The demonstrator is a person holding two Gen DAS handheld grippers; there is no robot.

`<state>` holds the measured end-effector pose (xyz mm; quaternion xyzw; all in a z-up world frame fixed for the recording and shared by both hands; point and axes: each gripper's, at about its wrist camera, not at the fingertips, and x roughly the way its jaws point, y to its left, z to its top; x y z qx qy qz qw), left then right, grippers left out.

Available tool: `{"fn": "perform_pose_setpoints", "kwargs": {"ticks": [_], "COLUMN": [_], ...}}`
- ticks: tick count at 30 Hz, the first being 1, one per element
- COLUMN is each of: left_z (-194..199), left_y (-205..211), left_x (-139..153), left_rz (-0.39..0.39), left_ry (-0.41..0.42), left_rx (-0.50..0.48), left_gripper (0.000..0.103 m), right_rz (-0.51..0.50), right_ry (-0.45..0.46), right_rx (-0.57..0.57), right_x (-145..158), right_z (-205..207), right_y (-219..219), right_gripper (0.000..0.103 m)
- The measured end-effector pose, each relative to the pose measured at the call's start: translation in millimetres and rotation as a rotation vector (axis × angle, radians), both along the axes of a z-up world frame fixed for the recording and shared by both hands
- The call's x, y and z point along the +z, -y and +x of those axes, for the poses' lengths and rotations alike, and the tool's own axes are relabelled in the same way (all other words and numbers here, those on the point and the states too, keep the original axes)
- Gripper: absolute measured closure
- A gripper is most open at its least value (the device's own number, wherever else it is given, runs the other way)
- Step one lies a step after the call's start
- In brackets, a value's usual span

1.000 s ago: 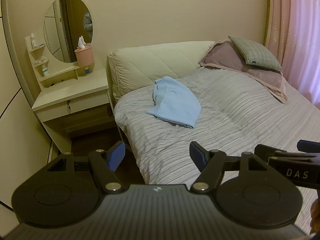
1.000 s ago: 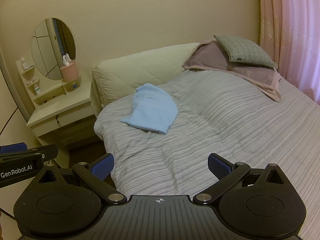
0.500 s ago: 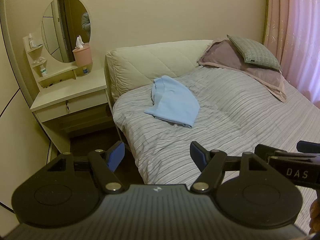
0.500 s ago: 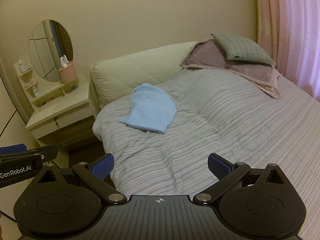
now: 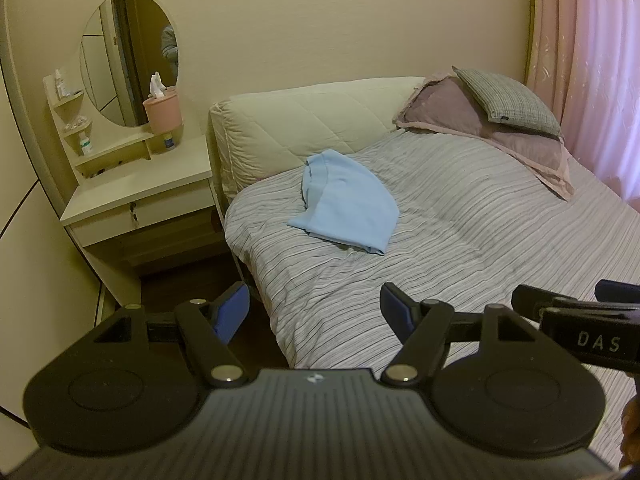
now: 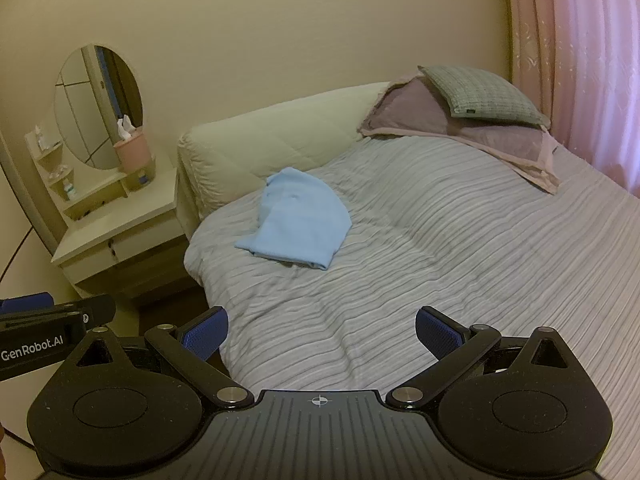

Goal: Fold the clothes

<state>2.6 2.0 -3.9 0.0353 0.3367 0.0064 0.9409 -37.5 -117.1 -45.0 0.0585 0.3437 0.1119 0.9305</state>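
Observation:
A light blue folded garment lies on the striped grey bedspread near the bed's head end, left of middle; it also shows in the right wrist view. My left gripper is open and empty, held well short of the garment over the bed's near corner. My right gripper is open and empty, above the near part of the bed. Each gripper's side shows at the edge of the other's view.
A cream padded headboard stands behind the garment. Two pillows lie at the far right, by a pink curtain. A dressing table with an oval mirror and a pink tissue holder stands left of the bed.
Both views have shifted slightly; the garment sits a little lower and further left in frame. Both grippers stay open and empty, and the garment has not moved on the bed.

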Motion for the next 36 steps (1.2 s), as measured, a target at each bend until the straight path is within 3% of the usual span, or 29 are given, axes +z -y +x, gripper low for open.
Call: {"fn": "perform_pose_setpoints", "kwargs": {"ticks": [36], "left_z": [8], "left_y": [12], "left_x": [-3], "left_rz": [0.018], "left_ry": [-0.02], "left_rx": [0.028], "left_gripper": [0.034], "right_rz": [0.022], "right_ry": [-0.014], "right_rx": [-0.003], "right_x": [-2], "right_z": [13], "right_y": [15], "right_gripper": [0.001]}}
